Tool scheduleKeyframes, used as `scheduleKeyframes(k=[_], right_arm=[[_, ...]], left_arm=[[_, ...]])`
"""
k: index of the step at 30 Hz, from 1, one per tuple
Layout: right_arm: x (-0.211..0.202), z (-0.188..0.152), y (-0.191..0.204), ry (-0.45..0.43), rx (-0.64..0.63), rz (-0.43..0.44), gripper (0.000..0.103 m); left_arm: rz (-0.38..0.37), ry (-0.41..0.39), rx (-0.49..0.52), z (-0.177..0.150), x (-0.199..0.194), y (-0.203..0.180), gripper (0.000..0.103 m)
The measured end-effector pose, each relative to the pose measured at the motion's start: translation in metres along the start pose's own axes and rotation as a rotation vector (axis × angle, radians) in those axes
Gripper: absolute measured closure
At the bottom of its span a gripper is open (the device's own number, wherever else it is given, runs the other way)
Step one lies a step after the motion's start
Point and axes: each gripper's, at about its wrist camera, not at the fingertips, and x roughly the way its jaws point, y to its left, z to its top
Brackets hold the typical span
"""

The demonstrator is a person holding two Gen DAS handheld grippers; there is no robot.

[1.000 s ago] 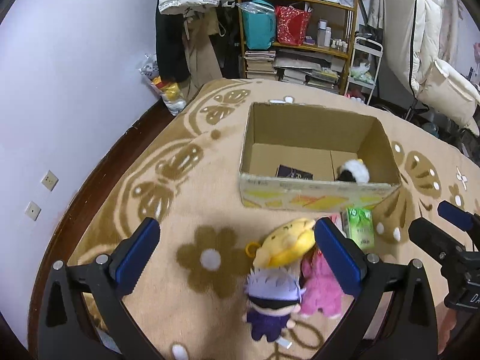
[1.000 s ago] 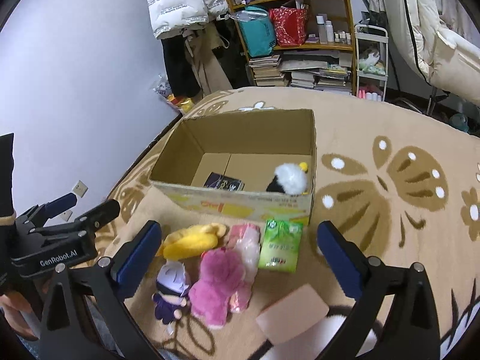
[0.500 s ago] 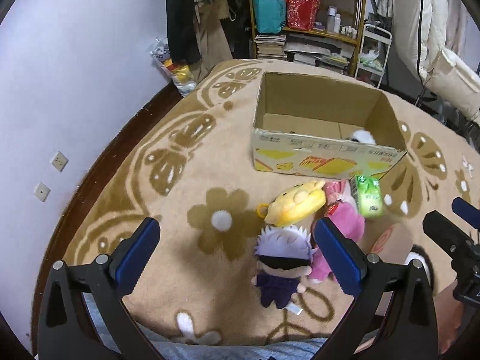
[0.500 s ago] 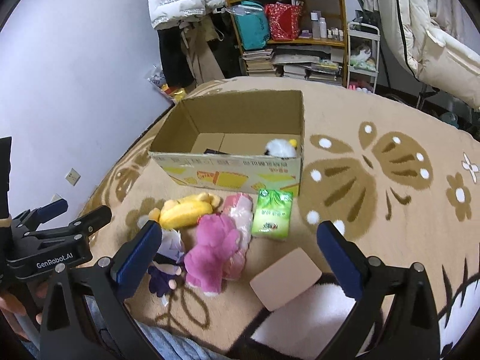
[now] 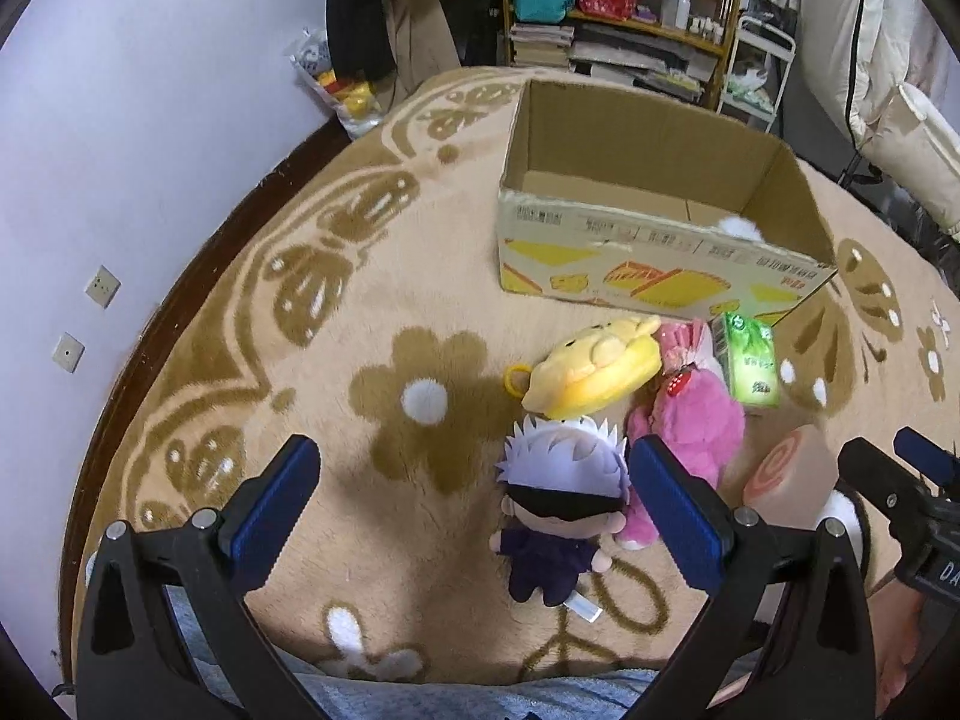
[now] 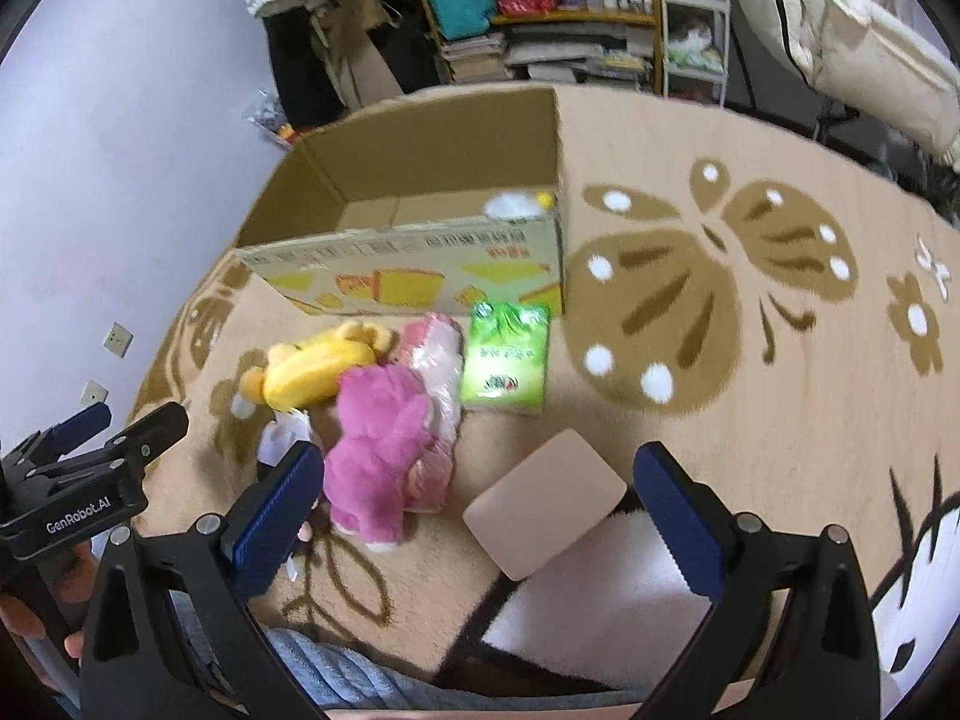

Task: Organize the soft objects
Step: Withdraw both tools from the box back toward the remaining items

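Both tongs are spread wide and carry nothing. The left tongs (image 5: 468, 510) hover over the rug (image 5: 372, 276); between their blue pads (image 5: 678, 510) lies the white-haired doll (image 5: 561, 516), on its back and apart from both pads, nearer the right-side one. The right tongs (image 6: 474, 522) hang just as wide above a tan pad (image 6: 543, 507), which lies flat between the fingers and touches neither.

The soft things sit in a cluster on the rug, just in front of the box (image 5: 654, 264). The yellow plush (image 5: 594, 369) lies above the doll's head, touching it. Beside it to the right is the pink plush (image 5: 696, 420), with a pale pink wrapped piece (image 6: 438, 360) pressed against its far side. The green pack (image 5: 750, 363) lies flat next to that, close to the box's front corner.

The box stands open on the rug. A white fluffy toy (image 6: 510, 204) peeks over its front wall at the right corner; the rest of the inside is mostly hidden by that wall.

In the right wrist view the left tongs show at the left edge, a hand (image 6: 36, 606) gripping their handle. A blue-grey cloth (image 6: 324, 672) runs along the bottom edge.
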Motion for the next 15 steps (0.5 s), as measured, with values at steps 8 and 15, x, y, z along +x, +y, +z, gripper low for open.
scheduleKeyframes(k=[8, 15], right_arm=[[0.026, 0.002, -0.015, 0.082, 0.095, 0.005, 0.000], [0.051, 0.004, -0.022, 0.165, 0.135, 0.005, 0.000]], left_arm=[[-0.019, 0.083, -0.010, -0.001, 0.028, -0.006, 0.001], [-0.017, 0.133, -0.014, 0.001, 0.051, -0.011, 0.001]])
